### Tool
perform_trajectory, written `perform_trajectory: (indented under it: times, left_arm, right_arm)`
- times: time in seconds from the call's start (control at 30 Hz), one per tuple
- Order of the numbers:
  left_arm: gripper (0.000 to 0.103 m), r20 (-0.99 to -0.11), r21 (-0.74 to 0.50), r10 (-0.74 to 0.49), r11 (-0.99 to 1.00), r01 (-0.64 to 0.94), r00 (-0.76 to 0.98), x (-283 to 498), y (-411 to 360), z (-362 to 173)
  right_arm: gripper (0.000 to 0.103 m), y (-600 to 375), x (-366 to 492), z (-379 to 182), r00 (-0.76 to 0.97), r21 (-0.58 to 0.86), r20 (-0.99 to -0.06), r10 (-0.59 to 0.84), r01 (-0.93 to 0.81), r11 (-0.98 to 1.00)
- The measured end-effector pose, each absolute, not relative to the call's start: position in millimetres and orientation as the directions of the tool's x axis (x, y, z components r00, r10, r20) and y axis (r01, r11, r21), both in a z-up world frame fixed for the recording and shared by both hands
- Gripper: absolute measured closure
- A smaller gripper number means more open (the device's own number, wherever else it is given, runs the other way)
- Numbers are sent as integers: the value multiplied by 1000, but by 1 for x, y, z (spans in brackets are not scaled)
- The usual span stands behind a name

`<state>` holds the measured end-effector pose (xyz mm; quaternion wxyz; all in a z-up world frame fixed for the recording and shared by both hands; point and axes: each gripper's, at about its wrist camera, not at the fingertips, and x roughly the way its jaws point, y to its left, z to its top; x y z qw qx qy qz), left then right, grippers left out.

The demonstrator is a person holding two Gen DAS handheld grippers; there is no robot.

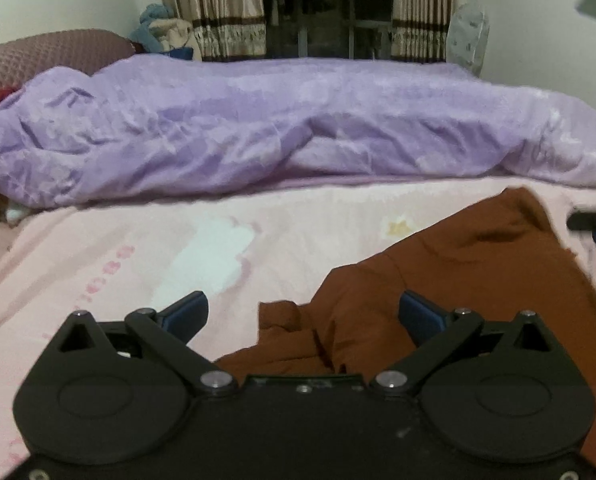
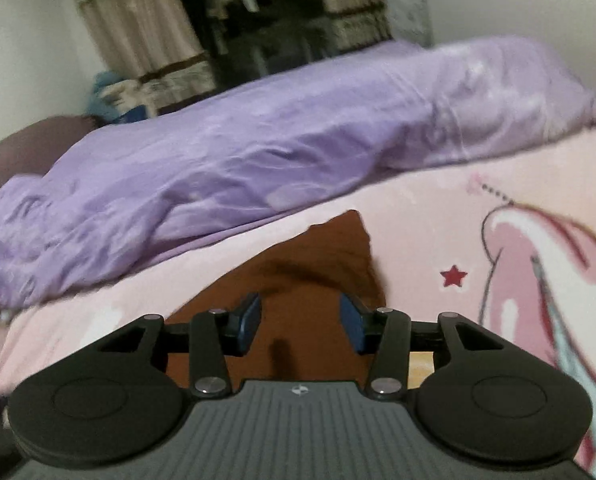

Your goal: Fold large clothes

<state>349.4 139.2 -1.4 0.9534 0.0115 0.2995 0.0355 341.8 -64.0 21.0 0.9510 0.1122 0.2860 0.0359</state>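
Now the left gripper (image 1: 302, 314) gapes wide above the brown garment (image 1: 438, 280); right gripper (image 2: 300, 322), jaws parted, grasps nothing.

**Open sheet to the left, quilt ridge across the far side**

The pink bed sheet (image 1: 109, 264) lies bare and flat left of the rust-brown garment (image 1: 450, 280), giving a low, open path in the left wrist view. A bunched purple quilt (image 1: 257, 128) runs the full width of the bed behind it, a raised ridge blocking the far side. In the right wrist view, bare printed sheet (image 2: 478, 240) lies open right of the garment (image 2: 326, 256), while the quilt (image 2: 237, 160) rises close behind the garment's far tip. A maroon headboard (image 1: 45, 56) closes the far-left corner.
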Motion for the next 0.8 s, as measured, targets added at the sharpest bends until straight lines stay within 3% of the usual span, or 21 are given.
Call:
perform_trajectory:
  times: [0.13,0.23,0.3,0.37,0.47,0.57,0.7,0.8]
  left_arm:
    - [0,-506,47,40,999,-18,862,309,138,15]
    - [0,-600,152,58,988,43,798,317,123,-24]
    - [0,-634,109,48,994,27,772,329,123,-51]
    - [0,-642,72,45,997,1,766,325,130,-37]
    - [1,-571,148,108,989,-28,814,303,128,-3]
    - [1,-567,174,148,983,-58,811,283,127,15]
    - [0,-609,168,149,984,-57,779,283,125,-1]
    - [0,-669,183,160,982,-48,726,300,120,-33]
  right_arm:
    - [49,-54,294,15,827,207,-532,181,-81,975]
    - [49,-50,299,-23,792,208,-576,200,-95,974]
    - [49,-49,308,-43,807,204,-566,170,-63,977]
    - [49,-51,308,-30,801,221,-572,175,-55,974]
    - [49,-54,292,-3,807,189,-568,158,-59,980]
    - [49,-57,262,16,813,193,-552,185,-91,977]
    - [49,-47,239,20,798,141,-567,204,-150,979]
    - [46,-38,254,-8,752,120,-628,199,-159,980]
